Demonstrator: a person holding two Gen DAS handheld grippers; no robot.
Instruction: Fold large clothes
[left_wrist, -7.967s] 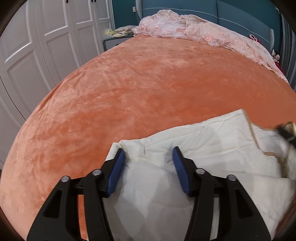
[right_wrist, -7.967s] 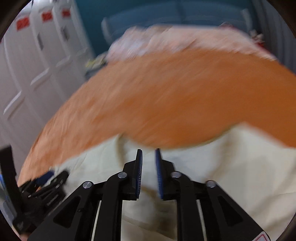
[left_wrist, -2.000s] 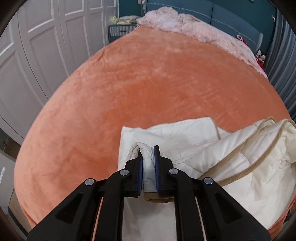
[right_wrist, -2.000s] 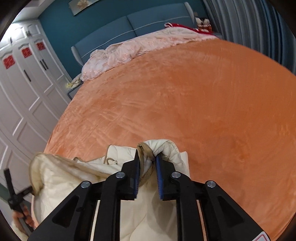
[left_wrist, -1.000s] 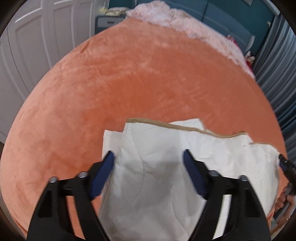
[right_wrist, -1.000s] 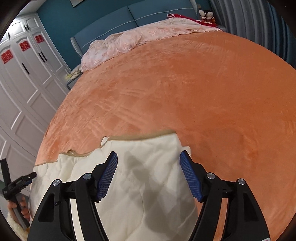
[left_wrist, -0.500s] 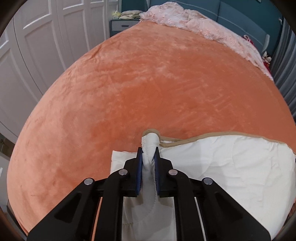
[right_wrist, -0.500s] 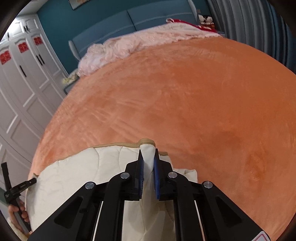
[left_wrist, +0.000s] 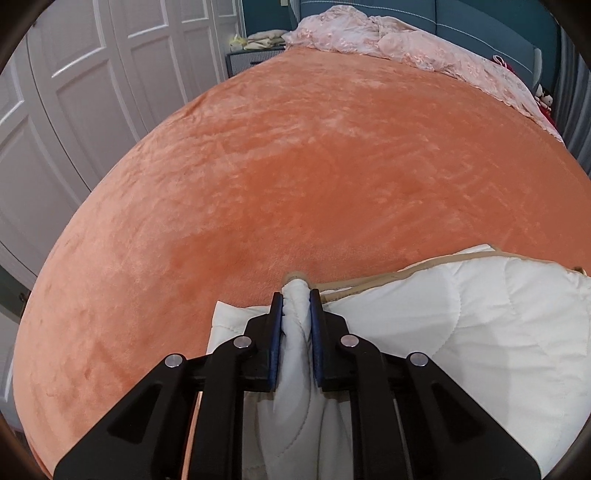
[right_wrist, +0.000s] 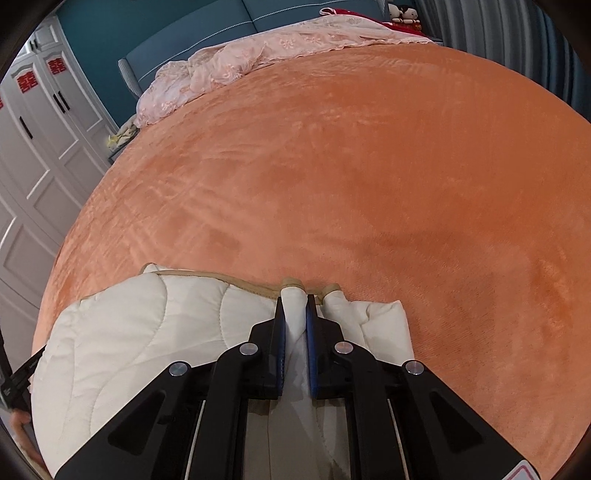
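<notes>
Both grippers, spread wide over the flat cream quilt a second ago, now each pinch a raised fold of it. At the left gripper (left_wrist: 296, 295) the blue pads (left_wrist: 276, 332) clamp a bunched ridge of the cream quilt (left_wrist: 480, 332), and the tan-trimmed edge pokes out just past the fingertips. At the right gripper (right_wrist: 294, 300) the pads (right_wrist: 281, 334) squeeze a similar fold of the same quilt (right_wrist: 147, 332), again right at the tan binding. From the left gripper the quilt spreads to the right; from the right gripper it spreads to the left, with a short folded corner to the right of the fingers. The quilt lies at the near end of the bed, on an orange plush blanket (left_wrist: 314, 166). Its far trimmed edge runs roughly level with both sets of fingertips. Beyond that edge the orange blanket stretches bare up to a crumpled pink lace cover (left_wrist: 388, 40) by the blue headboard (right_wrist: 258, 18). White wardrobe doors (left_wrist: 74, 92) stand along the bed's left side, grey curtains (right_wrist: 517, 37) along its right
</notes>
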